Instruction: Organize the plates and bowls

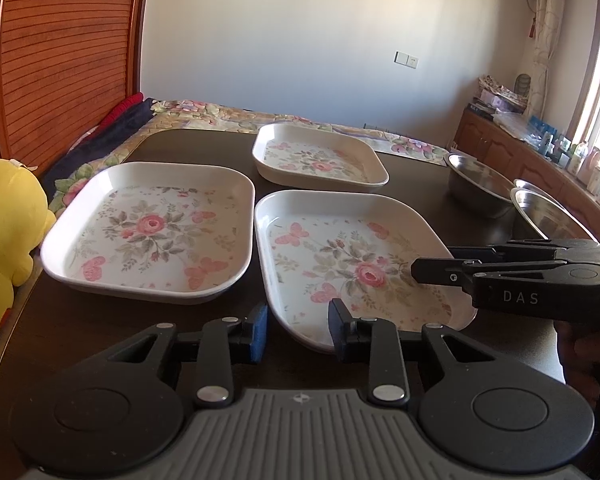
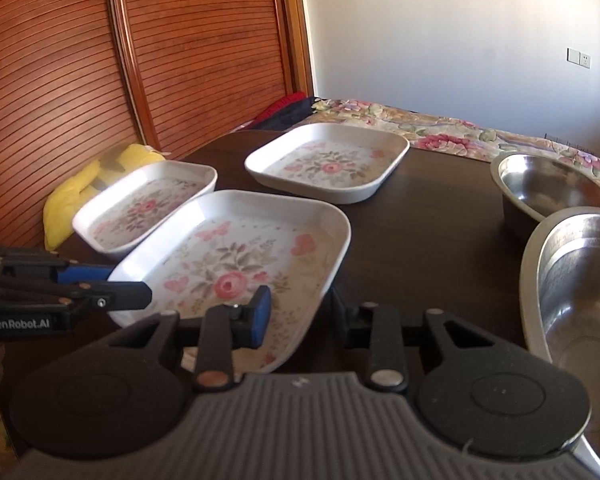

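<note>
Gripping the nearest white rectangular plate with the pink rose print [image 1: 356, 264] from both sides, the person seems to be at the pick-up step. The left hand-held gripper [image 1: 298, 330] has its blue pads either side of the plate's near-left rim, though I cannot tell whether they press on it. The right hand-held gripper [image 2: 300, 314] straddles the near-right rim the same way, one pad inside, one hidden outside. The plate looks tilted, its near edge off the dark wooden tabletop [image 1: 204, 148]. Two matching floral plates lie beyond, one at left [image 1: 152, 232], one farther back [image 1: 320, 156]; two steel bowls [image 2: 580, 276] sit at right. Next, I judge, comes a level lift and a careful nesting into the left plate.
</note>
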A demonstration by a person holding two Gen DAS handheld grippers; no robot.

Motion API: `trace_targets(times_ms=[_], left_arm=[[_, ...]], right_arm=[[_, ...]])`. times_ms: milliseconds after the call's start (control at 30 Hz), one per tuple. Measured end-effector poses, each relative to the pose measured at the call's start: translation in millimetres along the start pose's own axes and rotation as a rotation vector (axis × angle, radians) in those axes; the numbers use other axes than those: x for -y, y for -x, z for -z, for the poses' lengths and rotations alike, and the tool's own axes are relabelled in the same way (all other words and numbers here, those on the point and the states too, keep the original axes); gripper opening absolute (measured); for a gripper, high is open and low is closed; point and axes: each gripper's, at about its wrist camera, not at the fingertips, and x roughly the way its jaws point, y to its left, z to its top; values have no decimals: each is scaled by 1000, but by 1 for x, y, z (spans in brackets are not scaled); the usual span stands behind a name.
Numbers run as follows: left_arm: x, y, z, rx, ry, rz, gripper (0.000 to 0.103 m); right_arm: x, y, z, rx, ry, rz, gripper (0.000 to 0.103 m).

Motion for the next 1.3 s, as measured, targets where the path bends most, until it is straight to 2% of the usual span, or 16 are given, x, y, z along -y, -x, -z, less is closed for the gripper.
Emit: trace_targets(times_ms=[133,333,567,933,1300], left_arm=[[2,-1,-1,2,-1,-13,27],[1,0,0,-2,-1,5,24],[5,10,5,-2,-17,37,24],[14,48,21,17,-68,60,24],[10,67,42,-8,-95,51,24]], right_arm=[[3,-3,-1,-2,0,-14,34],[7,-2,-1,0,-4,-7,20],[8,13,5,20,-12,-5,20],[-6,46,20,44,-11,-8,20],[-29,63,45,36,-33,-6,20]])
